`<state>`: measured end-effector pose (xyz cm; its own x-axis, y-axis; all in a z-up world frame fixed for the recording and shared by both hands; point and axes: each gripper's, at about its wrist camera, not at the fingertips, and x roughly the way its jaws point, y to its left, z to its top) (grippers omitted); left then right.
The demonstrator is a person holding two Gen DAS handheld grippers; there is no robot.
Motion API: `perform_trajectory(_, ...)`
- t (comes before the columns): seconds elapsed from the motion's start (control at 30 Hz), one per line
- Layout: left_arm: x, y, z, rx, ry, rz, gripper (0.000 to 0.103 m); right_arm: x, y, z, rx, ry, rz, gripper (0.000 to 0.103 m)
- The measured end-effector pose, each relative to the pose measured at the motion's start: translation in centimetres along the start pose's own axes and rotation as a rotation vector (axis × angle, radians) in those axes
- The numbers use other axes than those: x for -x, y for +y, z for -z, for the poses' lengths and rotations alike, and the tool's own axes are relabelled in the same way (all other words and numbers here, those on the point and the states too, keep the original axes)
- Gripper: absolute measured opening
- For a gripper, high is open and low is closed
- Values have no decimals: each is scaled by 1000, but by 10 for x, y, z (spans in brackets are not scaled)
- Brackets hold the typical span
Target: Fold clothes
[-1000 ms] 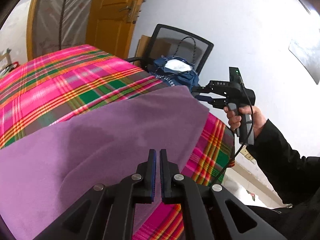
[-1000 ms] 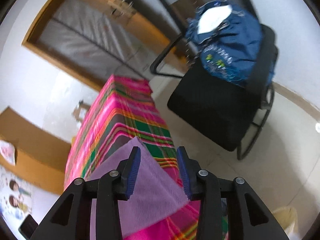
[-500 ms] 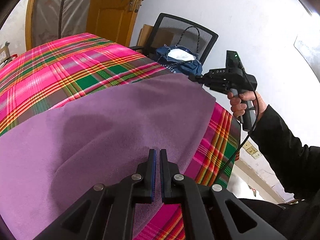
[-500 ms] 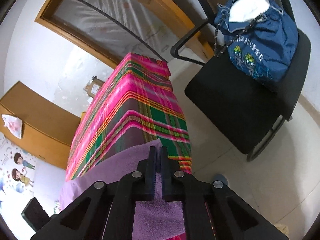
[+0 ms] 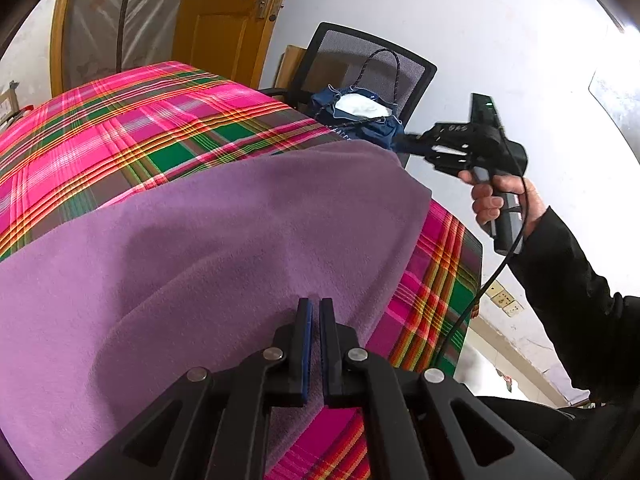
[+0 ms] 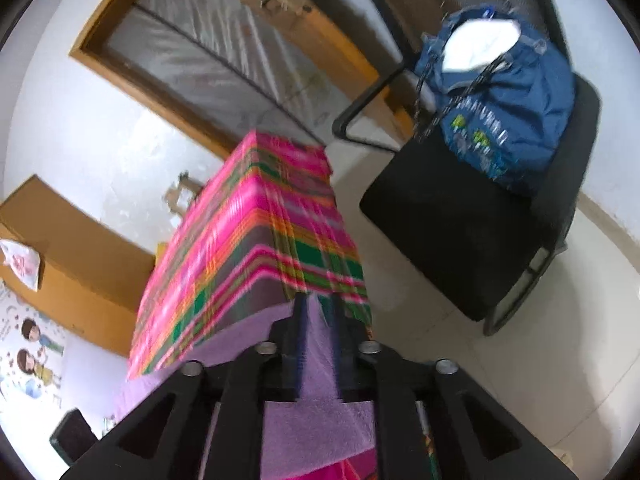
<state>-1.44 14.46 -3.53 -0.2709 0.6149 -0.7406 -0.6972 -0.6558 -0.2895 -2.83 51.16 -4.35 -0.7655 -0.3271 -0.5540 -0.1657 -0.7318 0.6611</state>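
Left wrist view: the left tool (image 5: 315, 312) sits low over a purple cloth (image 5: 208, 240), its two blue-padded fingers nearly together with only a thin slit between them; the near edge of the cloth runs up into that slit, so the tool appears to be pinching it. The cloth is spread over a worktop covered in a pink, green and orange plaid cover (image 5: 132, 128) — it hides most of the near part and reaches the far right corner. There the right tool (image 5: 404, 146) meets the corner of the cloth, held by the person's right hand (image 5: 500, 196) in a black sleeve. Behind it stands a black mesh chair (image 5: 372, 64) with a blue bag (image 5: 356, 116) on the seat, and a wooden door (image 5: 228, 20) beyond.

Right wrist view, somewhat blurred: the right tool's (image 6: 319, 312) fingers stand a narrow way apart, and a strip of the purple cloth (image 6: 320, 412) lies between them — whether they press it I cannot tell. The plaid worktop stretches away ahead, the chair and bag to the right.
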Motion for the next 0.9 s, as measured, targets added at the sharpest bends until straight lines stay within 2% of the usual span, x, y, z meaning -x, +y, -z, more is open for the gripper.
perform_trajectory(0.07, 0, 0, 0, 1, -2, 0, 2, 20, 3, 1, 6, -117, 14, 32)
perform_trajectory(0.1, 0, 0, 0, 2, -2, 0, 2, 29, 5, 1, 10, -175, 21, 41)
perform_trajectory(0.13, 0, -1, 1, 3, -2, -1, 2, 39, 7, 2, 13, -231, 29, 43)
perform_trajectory(0.2, 0, -1, 1, 3, -2, -1, 2, 46, 8, 7, 31, -277, 54, 43)
perform_trajectory(0.3, 0, -1, 2, 4, -4, -1, 2, 35, 2, 17, 34, -199, 83, 43)
perform_trajectory(0.37, 1, 0, 2, 5, -4, -2, 2, 26, -9, 24, -32, -123, 55, 43)
perform_trajectory(0.47, 1, 0, 2, 5, -4, -3, 2, 17, -32, 33, -177, -61, -30, 39)
perform_trajectory(0.67, 1, -1, 1, 5, -4, -3, 2, 9, -53, 51, -305, 21, -85, 39)
perform_trajectory(0.77, 0, -2, 1, 0, 0, 0, 2, 7, -51, 54, -296, 37, -96, 38)
perform_trajectory(0.8, 0, -2, 1, 0, 1, 0, 2, 6, -47, 54, -278, 41, -92, 30)
perform_trajectory(0.83, -1, -2, 1, 0, 2, 0, 2, 5, -43, 54, -260, 45, -88, 14)
perform_trajectory(0.9, 0, -2, 1, 1, 2, 0, 2, 3, -39, 53, -238, 50, -77, 8)
